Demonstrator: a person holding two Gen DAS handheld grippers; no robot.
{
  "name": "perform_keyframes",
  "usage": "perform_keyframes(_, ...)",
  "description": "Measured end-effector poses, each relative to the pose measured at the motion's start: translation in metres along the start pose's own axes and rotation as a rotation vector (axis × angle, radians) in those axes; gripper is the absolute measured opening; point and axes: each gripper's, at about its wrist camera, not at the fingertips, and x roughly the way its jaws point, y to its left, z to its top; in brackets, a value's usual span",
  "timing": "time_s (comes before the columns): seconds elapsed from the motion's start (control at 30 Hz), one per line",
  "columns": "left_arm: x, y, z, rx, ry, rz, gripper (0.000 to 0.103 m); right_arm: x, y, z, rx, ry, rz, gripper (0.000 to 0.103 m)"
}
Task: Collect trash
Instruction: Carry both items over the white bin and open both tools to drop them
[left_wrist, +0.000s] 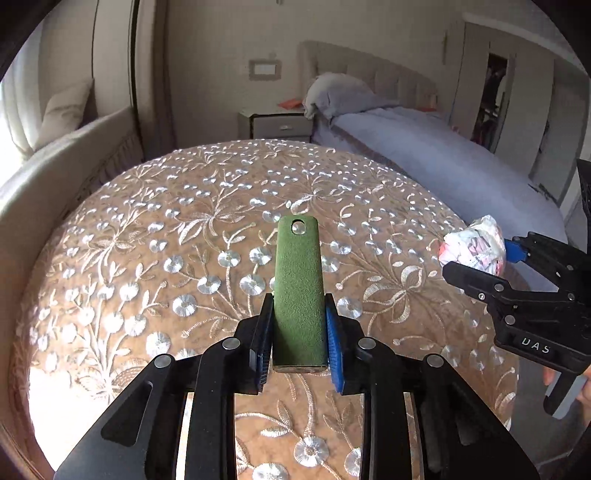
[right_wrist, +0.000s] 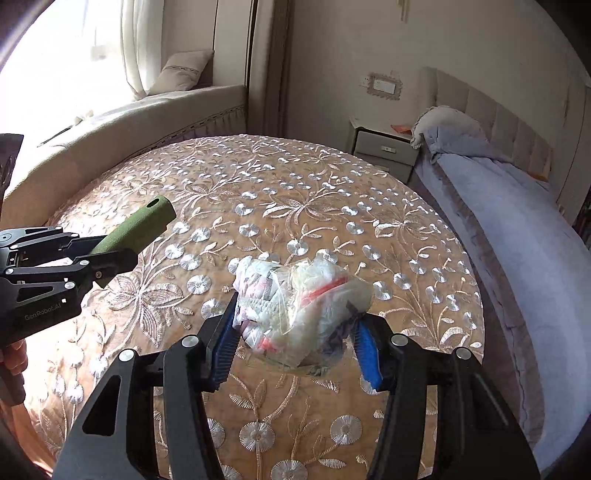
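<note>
- The left gripper (left_wrist: 299, 343) is clamped on a flat green textured handle with a hanging hole (left_wrist: 298, 291), whose long axis runs straight up the frame centre.
- The right gripper (right_wrist: 295, 332) pinches a crumpled clear plastic bag of white and red scraps (right_wrist: 301, 306), mid-frame, above the round embroidered floral tablecloth (right_wrist: 258, 192).
- No bin shows; my guess is that carrying comes next.

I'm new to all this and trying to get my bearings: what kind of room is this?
Most likely a home bedroom. A bed with a padded headboard and pillow stands beside a nightstand, and a round table with an embroidered cloth fills the foreground.
</note>
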Motion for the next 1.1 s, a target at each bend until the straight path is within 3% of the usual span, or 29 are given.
perform_keyframes(0.23, -0.048, -0.050, -0.017, 0.101, -0.056, -0.046, 0.025, -0.068, -0.003, -0.031, 0.018, -0.059, -0.038, 0.056)
perform_keyframes(0.47, -0.068, -0.097, -0.039, 0.172, -0.070, -0.098, 0.025, -0.113, -0.010, -0.063, 0.052, -0.082, -0.083, 0.056)
perform_keyframes(0.83, -0.060, -0.159, -0.067, 0.280, -0.034, -0.192, 0.025, -0.152, -0.026, -0.117, 0.102, -0.057, -0.172, 0.056)
perform_keyframes(1.1, -0.043, -0.213, -0.090, 0.443, 0.004, -0.242, 0.025, -0.167, -0.047, -0.163, 0.141, 0.001, -0.243, 0.056)
